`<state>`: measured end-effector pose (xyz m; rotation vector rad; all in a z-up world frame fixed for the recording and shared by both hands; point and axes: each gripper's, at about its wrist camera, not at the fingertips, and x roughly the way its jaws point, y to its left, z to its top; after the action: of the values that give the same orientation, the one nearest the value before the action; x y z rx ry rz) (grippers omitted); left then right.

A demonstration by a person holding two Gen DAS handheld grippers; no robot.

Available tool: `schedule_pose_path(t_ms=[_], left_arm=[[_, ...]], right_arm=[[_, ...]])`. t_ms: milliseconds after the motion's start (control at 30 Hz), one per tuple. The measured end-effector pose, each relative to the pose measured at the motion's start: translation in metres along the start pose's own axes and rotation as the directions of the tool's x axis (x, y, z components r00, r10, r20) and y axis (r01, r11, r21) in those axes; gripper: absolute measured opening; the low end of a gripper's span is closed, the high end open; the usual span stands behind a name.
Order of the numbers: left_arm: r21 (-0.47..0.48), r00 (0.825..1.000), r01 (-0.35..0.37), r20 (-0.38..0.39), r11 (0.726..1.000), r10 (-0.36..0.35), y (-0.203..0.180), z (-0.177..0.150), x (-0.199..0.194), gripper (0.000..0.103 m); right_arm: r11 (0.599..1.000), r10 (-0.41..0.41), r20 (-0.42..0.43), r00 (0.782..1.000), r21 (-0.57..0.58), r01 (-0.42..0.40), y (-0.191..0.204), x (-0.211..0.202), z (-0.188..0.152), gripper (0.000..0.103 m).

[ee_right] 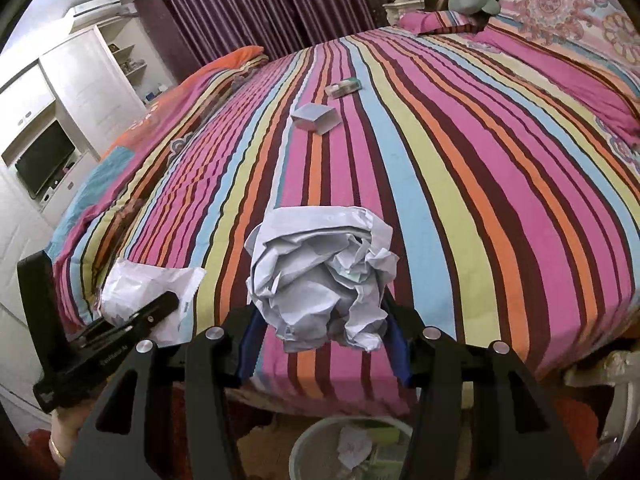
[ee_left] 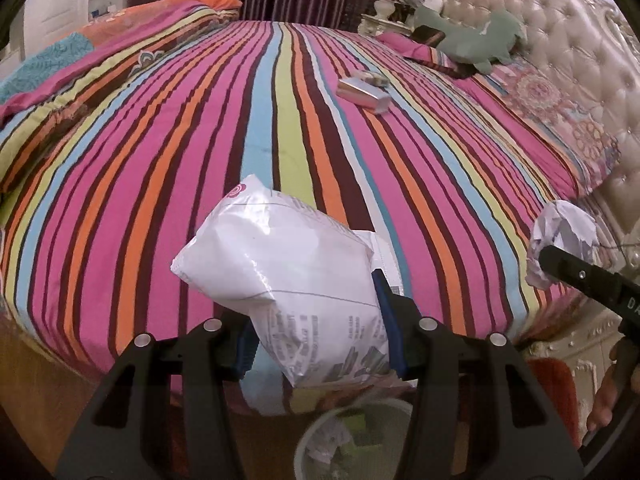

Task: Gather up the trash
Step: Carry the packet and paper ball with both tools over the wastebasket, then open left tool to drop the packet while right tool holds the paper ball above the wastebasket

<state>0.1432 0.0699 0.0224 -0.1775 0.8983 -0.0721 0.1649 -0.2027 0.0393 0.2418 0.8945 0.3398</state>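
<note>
My left gripper [ee_left: 320, 320] is shut on a white plastic package [ee_left: 288, 276] with printed text, held above the bed's near edge. My right gripper [ee_right: 320, 320] is shut on a crumpled ball of white paper [ee_right: 320, 276]. The paper ball also shows at the right of the left wrist view [ee_left: 564, 236], and the package at the left of the right wrist view [ee_right: 148, 292]. A round bin [ee_left: 356, 440] holding trash stands on the floor below both grippers, and shows in the right wrist view too [ee_right: 352, 448]. A silver box [ee_left: 364, 94] and a small pack [ee_right: 343, 89] lie on the striped bed.
The striped bedspread [ee_right: 440, 184] covers a large bed with a tufted headboard [ee_left: 560, 40]. A green plush toy [ee_left: 476, 36] lies by the pillows. A folded quilt [ee_left: 100, 52] lies at the far left. White cabinets with a TV [ee_right: 44, 164] stand left.
</note>
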Motion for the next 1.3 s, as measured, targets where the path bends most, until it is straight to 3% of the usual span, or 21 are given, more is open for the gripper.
schedule_pose_path(t_ms=[367, 767, 1000, 1167, 1300], left_arm=[[0.061, 0.999, 0.031, -0.039, 0.998, -0.028, -0.022, -0.052, -0.017, 0.050], [0.126, 0.989, 0.050, -0.143, 0.991, -0.031, -0.040, -0.101, -0.007, 0.050], [0.138, 0.965, 0.076, -0.258, 0.987, -0.039, -0.045, -0.123, 0.017, 0.050], [0.175, 0.944, 0.062, -0.329, 0.983, 0.000, -0.050, -0.138, 0.033, 0.050], [0.208, 0.930, 0.049, -0.366, 0.977, 0.031, -0.055, -0.144, 0.042, 0.050]], right_arm=[[1.000, 0.000, -0.044, 0.999, 0.024, 0.001, 0.004, -0.015, -0.044, 0.049], [0.996, -0.029, -0.193, 0.981, 0.083, 0.046, -0.004, -0.004, -0.090, 0.049], [0.988, -0.031, -0.334, 0.942, 0.135, 0.080, -0.016, 0.015, -0.118, 0.049], [0.985, -0.055, -0.410, 0.910, 0.127, 0.117, -0.018, 0.026, -0.129, 0.049], [0.983, -0.070, -0.489, 0.870, 0.113, 0.142, -0.019, 0.039, -0.138, 0.049]])
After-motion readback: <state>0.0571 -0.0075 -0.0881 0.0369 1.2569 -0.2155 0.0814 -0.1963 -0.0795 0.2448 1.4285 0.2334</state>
